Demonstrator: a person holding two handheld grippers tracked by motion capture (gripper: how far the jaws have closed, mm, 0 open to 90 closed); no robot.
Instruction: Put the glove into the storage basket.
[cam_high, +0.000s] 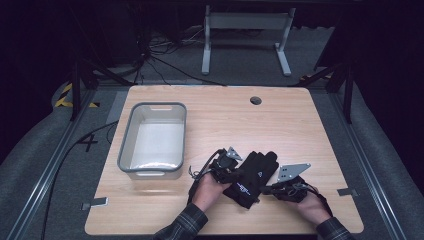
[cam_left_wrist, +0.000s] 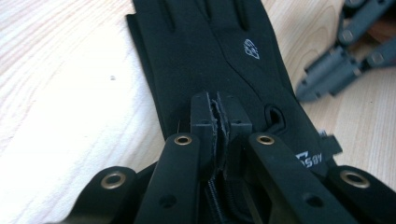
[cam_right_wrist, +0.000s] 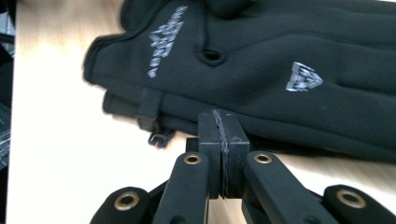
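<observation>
Pinching now: left tongs (cam_left_wrist: 219, 123) pressed together at cuff end of black gloves (cam_high: 252, 177), sliver of fabric seemingly caught between pads. Right tongs (cam_right_wrist: 223, 140) clamped together, empty, tips at gloves' side edge. Gloves lie flat, stacked as pair, on worktop (cam_high: 300, 125) between both hands, near front edge. Soft, light, floppy fabric — will droop once lifted; cuff hem likely best hold. Grey bin (cam_high: 152, 142) sits empty, off to left.

Being counted on table (cam_high: 310, 125): one black glove pair (cam_high: 252, 176), stacked; one grey bin (cam_high: 152, 140); two grippers — left gripper (cam_high: 235, 172), right gripper (cam_high: 267, 190).
</observation>
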